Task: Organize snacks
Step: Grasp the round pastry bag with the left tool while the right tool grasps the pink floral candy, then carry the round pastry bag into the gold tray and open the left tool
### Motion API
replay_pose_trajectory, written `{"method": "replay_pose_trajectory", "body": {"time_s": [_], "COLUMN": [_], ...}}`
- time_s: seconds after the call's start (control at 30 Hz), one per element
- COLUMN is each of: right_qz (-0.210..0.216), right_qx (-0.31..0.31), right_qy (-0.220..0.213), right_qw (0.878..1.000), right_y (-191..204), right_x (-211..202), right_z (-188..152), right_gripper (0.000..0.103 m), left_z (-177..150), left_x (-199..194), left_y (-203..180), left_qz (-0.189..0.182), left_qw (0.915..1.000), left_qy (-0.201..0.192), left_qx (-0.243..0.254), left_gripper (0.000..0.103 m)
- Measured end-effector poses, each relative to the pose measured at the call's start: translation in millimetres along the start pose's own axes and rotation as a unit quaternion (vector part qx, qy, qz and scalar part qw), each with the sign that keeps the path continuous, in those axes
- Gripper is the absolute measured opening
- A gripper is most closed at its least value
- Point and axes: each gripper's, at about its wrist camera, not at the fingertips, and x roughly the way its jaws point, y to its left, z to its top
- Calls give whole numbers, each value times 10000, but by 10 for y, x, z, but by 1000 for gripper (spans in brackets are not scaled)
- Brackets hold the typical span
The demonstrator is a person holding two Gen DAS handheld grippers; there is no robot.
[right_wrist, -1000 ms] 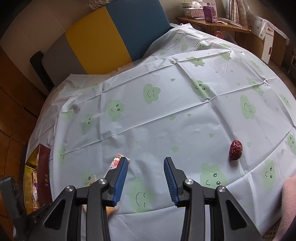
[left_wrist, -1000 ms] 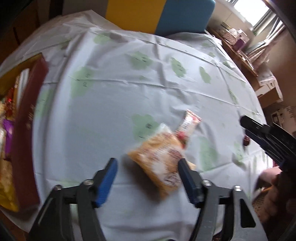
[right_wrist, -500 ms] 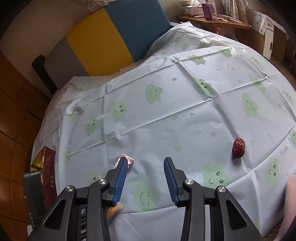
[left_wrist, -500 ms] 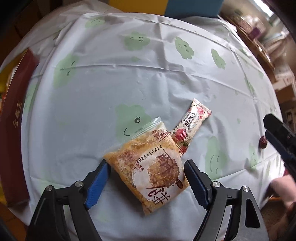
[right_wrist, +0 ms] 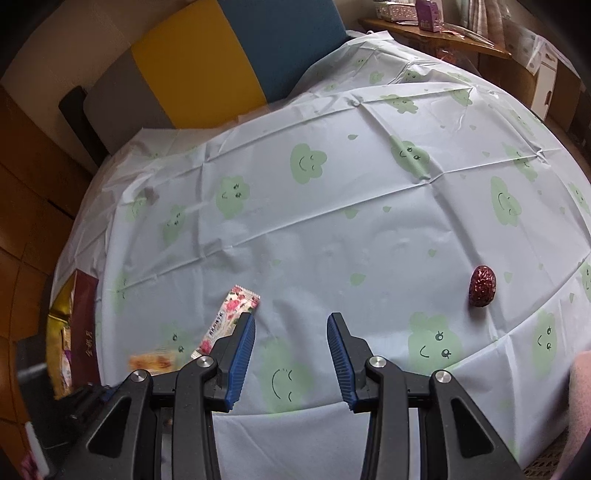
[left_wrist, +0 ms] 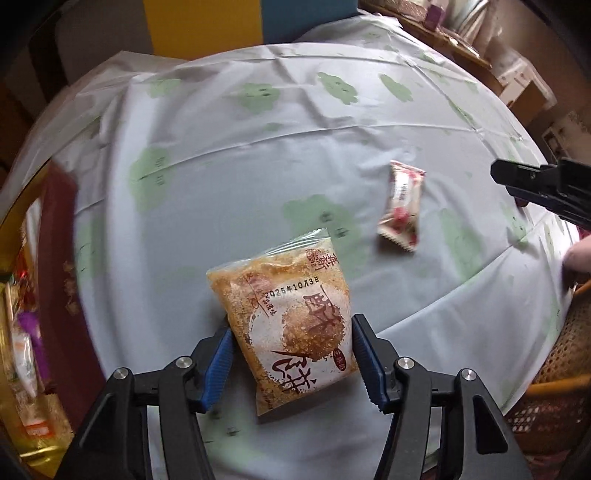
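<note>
An orange crumbly-pastry packet [left_wrist: 280, 288] lies flat on the cloud-print tablecloth [left_wrist: 229, 192]. My left gripper [left_wrist: 291, 328] straddles its near half. The jaws are closing, and the blue pads [left_wrist: 218, 365] stand right at the packet's two side edges without squeezing it. A small pink-and-white sachet [left_wrist: 400, 206] lies just beyond, to the right. In the right wrist view the same sachet [right_wrist: 231, 317] shows beside the left finger of my right gripper [right_wrist: 291, 325], which hovers open and holds nothing. A red date [right_wrist: 482, 286] rests further right.
A dark red gift box [left_wrist: 55, 258] holding several snacks sits at the table's left edge. A wicker chair [left_wrist: 554, 369] stands at the right front. A yellow and blue cushion [right_wrist: 221, 62] and a cluttered shelf [right_wrist: 443, 33] are behind the table.
My left gripper dropped over the pastry packet and rolled, and its jaws widened then narrowed onto the packet's sides. The right gripper stayed put.
</note>
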Motion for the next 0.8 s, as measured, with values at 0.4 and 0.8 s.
{"method": "replay_pose_trajectory", "body": {"time_s": [0.4,0.8], "right_qz": [452,-335], "right_qx": [18,-806], "right_qy": [730,862], "right_qw": [9963,9925], "right_y": [209,943], "right_x": [275,836], "right_z": [-109,-21], "right_gripper": [41,25], "left_z": [-321,-445], "left_x": [-60,-151], "left_y": [111,221], "left_qz": [12,-282], "left_qw": [9980,9955], "left_qy": [-629,-893], "left_qx": [13,-125], "left_gripper": [65,65]}}
